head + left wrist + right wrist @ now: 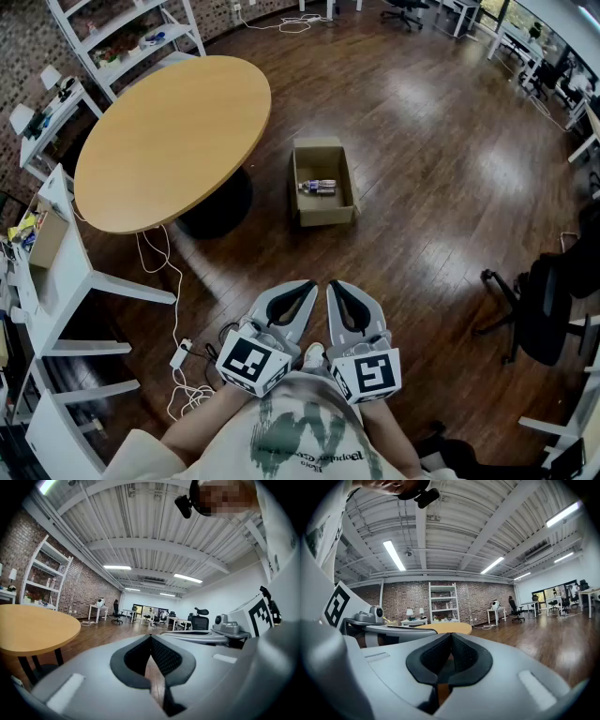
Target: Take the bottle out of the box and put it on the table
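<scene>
An open cardboard box (324,183) stands on the wooden floor right of a round wooden table (169,141). A small clear bottle (317,187) lies on its side inside the box. My left gripper (308,285) and right gripper (332,284) are held side by side close to my body, well short of the box, pointing toward it. Both are shut with nothing between their jaws. In the left gripper view the left gripper (151,638) has its tips touching, with the table (28,630) at the left. In the right gripper view the right gripper (451,635) is also closed, with the table (445,628) behind it.
White shelving units (56,281) stand along the left, and another shelf (131,37) at the back left. A white cable (173,309) with a plug block trails on the floor by the table. A black office chair (544,300) is at the right.
</scene>
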`<state>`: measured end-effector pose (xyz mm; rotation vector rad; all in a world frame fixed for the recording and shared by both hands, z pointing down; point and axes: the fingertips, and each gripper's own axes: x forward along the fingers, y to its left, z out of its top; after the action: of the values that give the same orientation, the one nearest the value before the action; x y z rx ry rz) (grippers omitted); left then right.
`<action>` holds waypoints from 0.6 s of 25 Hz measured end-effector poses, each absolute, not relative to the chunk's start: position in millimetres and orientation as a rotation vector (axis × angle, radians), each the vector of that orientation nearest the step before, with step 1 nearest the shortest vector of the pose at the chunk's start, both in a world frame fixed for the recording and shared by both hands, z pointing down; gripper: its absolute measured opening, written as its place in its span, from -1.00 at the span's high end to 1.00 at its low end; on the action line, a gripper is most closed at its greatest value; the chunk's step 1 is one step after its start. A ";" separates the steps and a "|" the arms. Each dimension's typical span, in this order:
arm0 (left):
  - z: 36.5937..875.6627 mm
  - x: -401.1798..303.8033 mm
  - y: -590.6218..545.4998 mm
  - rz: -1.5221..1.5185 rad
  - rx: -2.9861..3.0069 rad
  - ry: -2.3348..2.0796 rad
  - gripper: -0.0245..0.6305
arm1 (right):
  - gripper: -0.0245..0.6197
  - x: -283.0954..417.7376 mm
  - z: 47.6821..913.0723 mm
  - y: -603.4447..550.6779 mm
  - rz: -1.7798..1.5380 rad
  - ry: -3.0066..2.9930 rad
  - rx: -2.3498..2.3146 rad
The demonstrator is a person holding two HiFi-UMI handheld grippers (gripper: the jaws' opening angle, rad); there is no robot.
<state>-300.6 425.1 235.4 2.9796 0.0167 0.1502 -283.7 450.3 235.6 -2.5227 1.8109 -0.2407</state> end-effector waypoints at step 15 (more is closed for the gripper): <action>245.0 -252.4 433.0 0.158 2.965 0.000 0.93 | 0.92 -231.5 245.8 464.4 -0.229 1.837 -2.532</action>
<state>-252.4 433.0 245.0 2.9652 0.0000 0.1579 -231.5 464.4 245.8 -2.5319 1.8370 -0.2291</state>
